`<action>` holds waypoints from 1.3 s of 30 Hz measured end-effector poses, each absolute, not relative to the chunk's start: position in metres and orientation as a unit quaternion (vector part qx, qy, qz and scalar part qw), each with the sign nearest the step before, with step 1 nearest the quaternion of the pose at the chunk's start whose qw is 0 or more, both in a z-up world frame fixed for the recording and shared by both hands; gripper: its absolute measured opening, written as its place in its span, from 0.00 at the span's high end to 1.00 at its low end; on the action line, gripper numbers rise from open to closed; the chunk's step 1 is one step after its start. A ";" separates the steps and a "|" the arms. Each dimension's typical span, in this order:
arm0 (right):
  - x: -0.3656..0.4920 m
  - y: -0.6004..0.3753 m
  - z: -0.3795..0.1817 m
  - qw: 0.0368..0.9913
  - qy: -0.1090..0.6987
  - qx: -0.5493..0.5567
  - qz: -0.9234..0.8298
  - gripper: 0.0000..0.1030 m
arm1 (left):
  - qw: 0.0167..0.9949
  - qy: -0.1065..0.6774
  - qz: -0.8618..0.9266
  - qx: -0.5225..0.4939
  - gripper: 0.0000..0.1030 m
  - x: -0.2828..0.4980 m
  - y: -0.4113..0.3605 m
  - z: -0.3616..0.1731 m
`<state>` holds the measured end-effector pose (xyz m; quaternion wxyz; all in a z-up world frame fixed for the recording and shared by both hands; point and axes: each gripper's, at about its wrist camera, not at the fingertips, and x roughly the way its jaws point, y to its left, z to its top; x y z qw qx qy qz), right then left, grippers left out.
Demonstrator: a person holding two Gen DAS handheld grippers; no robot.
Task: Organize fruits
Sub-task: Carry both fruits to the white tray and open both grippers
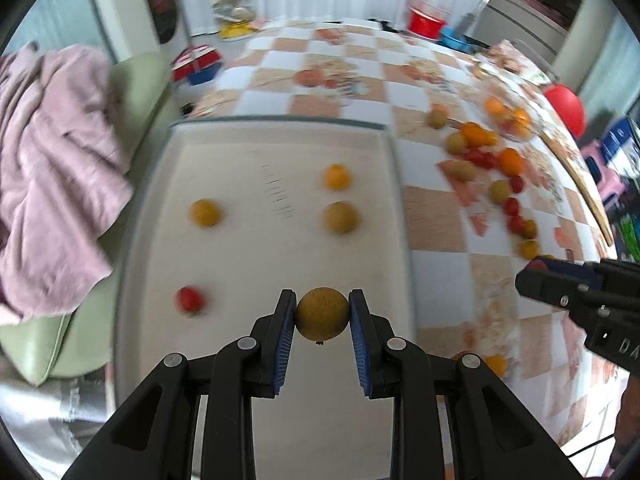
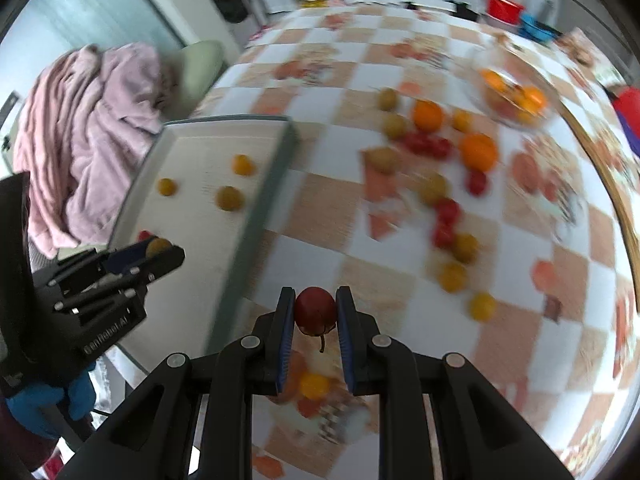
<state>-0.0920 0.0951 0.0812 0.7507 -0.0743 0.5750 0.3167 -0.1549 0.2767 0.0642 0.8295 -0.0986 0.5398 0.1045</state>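
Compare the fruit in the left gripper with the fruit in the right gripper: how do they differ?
The brown-yellow fruit in the left gripper is dull and speckled; the red fruit in the right gripper is dark, glossy and shows a stem. The brown-yellow fruit hangs over the white tray, the red fruit over the checkered tablecloth. Both are small, round and clamped between blue pads.

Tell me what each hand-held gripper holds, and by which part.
The left hand-held gripper pinches a round yellow-brown fruit across its middle. The right hand-held gripper pinches a red fruit by its sides, stem downward.
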 end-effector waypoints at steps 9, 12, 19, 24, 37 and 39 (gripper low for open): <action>-0.093 0.161 0.073 0.723 0.577 -0.096 0.367 0.78 | 0.813 0.543 0.174 -0.119 0.72 -0.189 0.319 0.052; -0.095 0.177 0.068 0.715 0.581 -0.104 0.376 0.78 | 0.807 0.546 0.190 -0.123 0.72 -0.197 0.329 0.045; -0.095 0.215 0.050 0.701 0.585 -0.135 0.385 0.78 | 0.794 0.554 0.213 -0.127 0.72 -0.204 0.342 0.028; -0.092 0.229 0.041 0.698 0.587 -0.148 0.382 0.78 | 0.790 0.559 0.217 -0.126 0.72 -0.204 0.346 0.021; -0.093 0.240 0.024 0.701 0.582 -0.180 0.371 0.78 | 0.791 0.561 0.222 -0.099 0.72 -0.202 0.341 0.019; -0.094 0.240 0.023 0.701 0.579 -0.186 0.372 0.77 | 0.791 0.562 0.223 -0.089 0.72 -0.201 0.339 0.019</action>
